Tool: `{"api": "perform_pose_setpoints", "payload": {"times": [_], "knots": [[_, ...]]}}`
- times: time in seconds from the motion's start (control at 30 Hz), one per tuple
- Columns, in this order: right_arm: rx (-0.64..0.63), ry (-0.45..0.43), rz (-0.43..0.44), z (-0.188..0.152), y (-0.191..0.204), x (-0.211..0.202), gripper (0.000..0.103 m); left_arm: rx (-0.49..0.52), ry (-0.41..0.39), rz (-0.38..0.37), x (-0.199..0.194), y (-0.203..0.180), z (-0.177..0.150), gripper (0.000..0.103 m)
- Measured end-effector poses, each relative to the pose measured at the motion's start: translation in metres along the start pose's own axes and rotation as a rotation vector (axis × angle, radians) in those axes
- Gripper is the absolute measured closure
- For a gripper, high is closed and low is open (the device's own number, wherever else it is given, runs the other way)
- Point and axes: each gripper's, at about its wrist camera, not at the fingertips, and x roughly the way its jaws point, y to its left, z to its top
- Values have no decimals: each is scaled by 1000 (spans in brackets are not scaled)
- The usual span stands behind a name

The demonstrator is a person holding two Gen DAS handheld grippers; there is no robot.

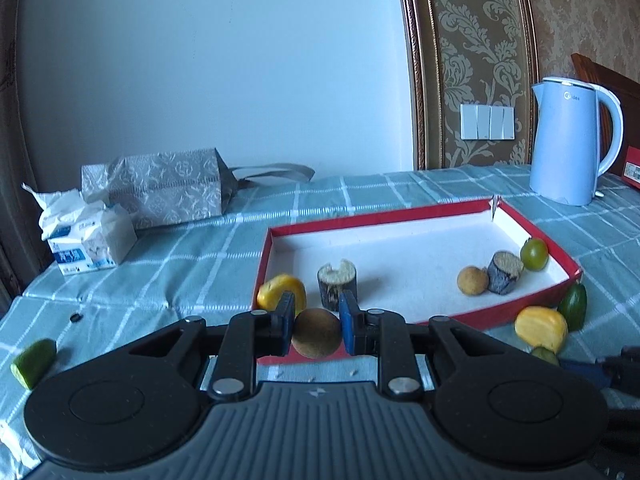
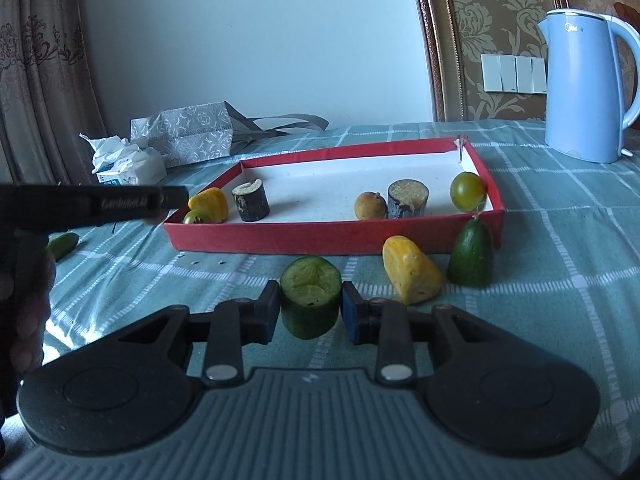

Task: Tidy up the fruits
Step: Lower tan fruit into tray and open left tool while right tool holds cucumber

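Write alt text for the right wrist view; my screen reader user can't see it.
The right gripper grips a cut green cucumber piece above a checked tablecloth. Behind it, a red tray holds several fruits; a yellow fruit piece and a cucumber tip lie outside.

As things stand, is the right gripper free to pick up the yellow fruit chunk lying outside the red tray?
Probably not yet: the right gripper is shut on a green cucumber piece. The yellow fruit chunk lies unobstructed beside the red tray, so releasing first should free it.

Cut cucumber chunk (image 2: 310, 298) upright; round, perhaps brown fruit (image 1: 316, 333) before tray (image 1: 416, 210).
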Motion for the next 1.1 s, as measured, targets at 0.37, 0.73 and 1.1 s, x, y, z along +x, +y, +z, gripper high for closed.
{"api": "perform_pose_setpoints", "payload": {"times": [0.37, 0.73, 1.1], "knots": [[34, -12, 17, -1, -6, -3, 72, 22, -10, 16, 14, -18, 17, 80], [66, -2, 34, -1, -11, -1, 72, 23, 15, 11, 45, -33, 29, 80], [90, 13, 51, 0, -14, 4, 72, 12, 45, -13, 85, -36, 41, 80]]}}
